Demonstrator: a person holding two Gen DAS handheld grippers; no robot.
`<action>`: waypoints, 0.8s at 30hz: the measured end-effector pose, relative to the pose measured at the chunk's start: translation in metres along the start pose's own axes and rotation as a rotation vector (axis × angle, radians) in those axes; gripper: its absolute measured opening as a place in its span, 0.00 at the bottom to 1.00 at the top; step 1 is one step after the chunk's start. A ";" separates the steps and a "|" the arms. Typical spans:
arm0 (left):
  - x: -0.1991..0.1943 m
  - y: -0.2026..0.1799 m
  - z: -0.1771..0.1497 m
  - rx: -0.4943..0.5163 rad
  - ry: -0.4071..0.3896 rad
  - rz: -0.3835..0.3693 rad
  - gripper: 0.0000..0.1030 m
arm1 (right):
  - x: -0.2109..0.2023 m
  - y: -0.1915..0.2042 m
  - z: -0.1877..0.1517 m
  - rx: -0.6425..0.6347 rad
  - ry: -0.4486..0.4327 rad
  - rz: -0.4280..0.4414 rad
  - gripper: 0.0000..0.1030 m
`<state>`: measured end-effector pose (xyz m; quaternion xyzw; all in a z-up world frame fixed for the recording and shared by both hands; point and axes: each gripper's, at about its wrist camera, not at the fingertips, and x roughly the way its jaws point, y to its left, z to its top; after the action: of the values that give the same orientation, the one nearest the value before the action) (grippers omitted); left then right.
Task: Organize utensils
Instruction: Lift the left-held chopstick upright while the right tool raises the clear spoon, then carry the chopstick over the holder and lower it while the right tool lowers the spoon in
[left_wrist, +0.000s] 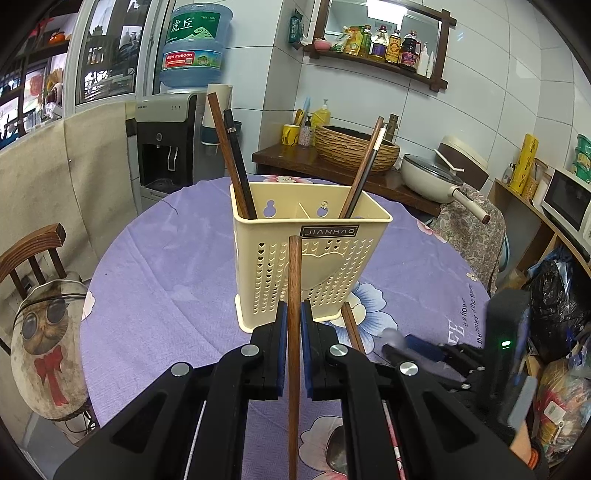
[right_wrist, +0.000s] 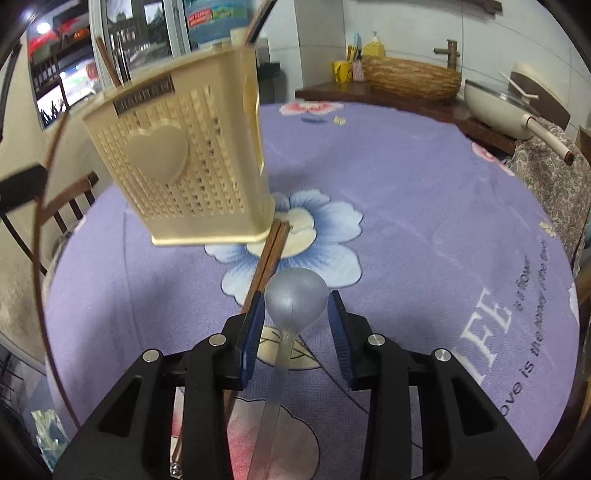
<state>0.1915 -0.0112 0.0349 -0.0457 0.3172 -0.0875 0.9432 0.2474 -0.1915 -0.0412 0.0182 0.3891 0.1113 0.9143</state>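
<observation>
A cream slotted utensil holder (left_wrist: 332, 258) stands upright on the table, with a brown and a black chopstick leaning in each of its two compartments. Just in front of it, my left gripper (left_wrist: 294, 317) is shut on a brown wooden chopstick (left_wrist: 294, 273) that points straight up. Two more brown chopsticks (right_wrist: 271, 251) lie on the cloth by the holder's (right_wrist: 177, 155) base. My right gripper (right_wrist: 297, 306) hovers low over the cloth with a grey spoon (right_wrist: 295, 291) between its blue pads. The spoon's bowl is at the fingertips and looks blurred. The pads stand just off its edges.
The round table wears a purple flowered cloth (left_wrist: 166, 277). A wooden chair (left_wrist: 33, 251) is at the left, a water dispenser (left_wrist: 166, 147) behind. A counter at the back holds a wicker basin (left_wrist: 354, 147) and a pan (left_wrist: 432, 181). Bags crowd the right side.
</observation>
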 end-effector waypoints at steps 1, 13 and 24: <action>0.000 0.000 0.000 -0.001 0.000 0.000 0.07 | -0.009 -0.001 0.002 0.005 -0.027 0.006 0.35; -0.002 0.001 0.000 -0.007 -0.004 -0.001 0.07 | -0.083 -0.002 0.005 -0.003 -0.195 0.062 0.35; -0.016 0.009 0.006 -0.025 -0.039 -0.021 0.07 | -0.091 0.000 0.008 -0.023 -0.225 0.067 0.35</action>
<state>0.1835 0.0005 0.0483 -0.0627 0.2991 -0.0924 0.9477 0.1915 -0.2112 0.0288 0.0331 0.2821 0.1437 0.9480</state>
